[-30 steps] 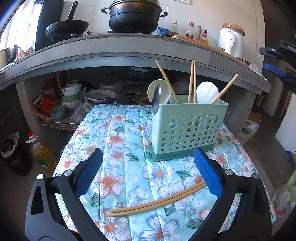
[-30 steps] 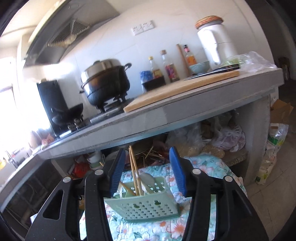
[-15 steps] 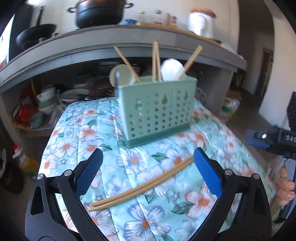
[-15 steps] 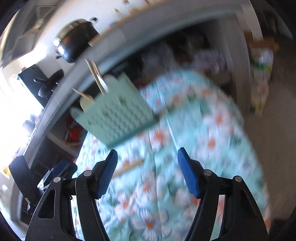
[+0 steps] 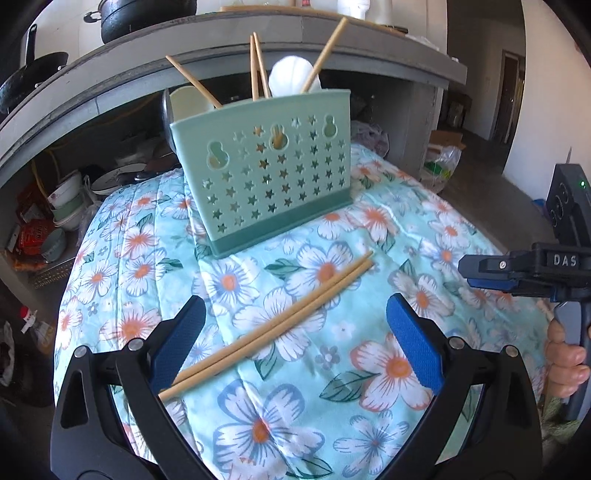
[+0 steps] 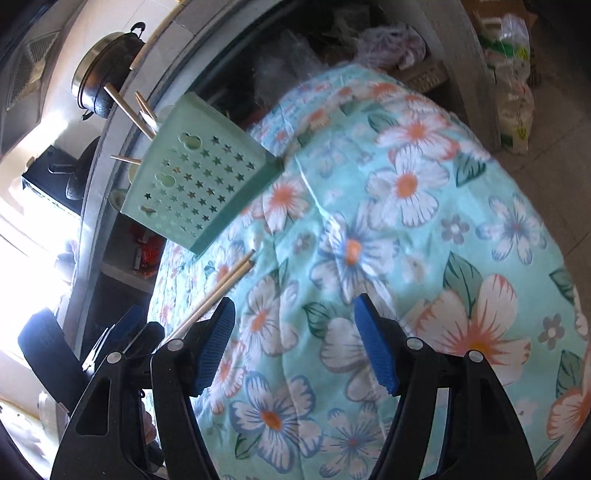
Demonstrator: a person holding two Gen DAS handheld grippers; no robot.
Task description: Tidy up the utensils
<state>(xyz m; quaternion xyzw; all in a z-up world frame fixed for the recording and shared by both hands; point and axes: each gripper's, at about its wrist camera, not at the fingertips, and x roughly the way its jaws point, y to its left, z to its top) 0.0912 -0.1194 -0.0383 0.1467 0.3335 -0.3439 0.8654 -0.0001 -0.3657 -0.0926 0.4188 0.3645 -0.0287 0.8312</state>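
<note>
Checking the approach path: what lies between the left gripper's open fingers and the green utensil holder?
In the left wrist view, a pair of loose chopsticks lies diagonally on the floral cloth between the left gripper and the utensil holder; otherwise only cloth.

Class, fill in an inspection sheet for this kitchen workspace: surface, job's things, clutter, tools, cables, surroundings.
Surface: floral cloth over the table.
Job's things: two chopsticks lie loose in front of the green caddy, which holds more chopsticks and spoons.
Clutter: nothing seen on the cloth.
Tools: left tool open over the loose chopsticks; right tool open, empty.
Cables: nothing seen.
Surroundings: counter with pot; bowls beneath.
</note>
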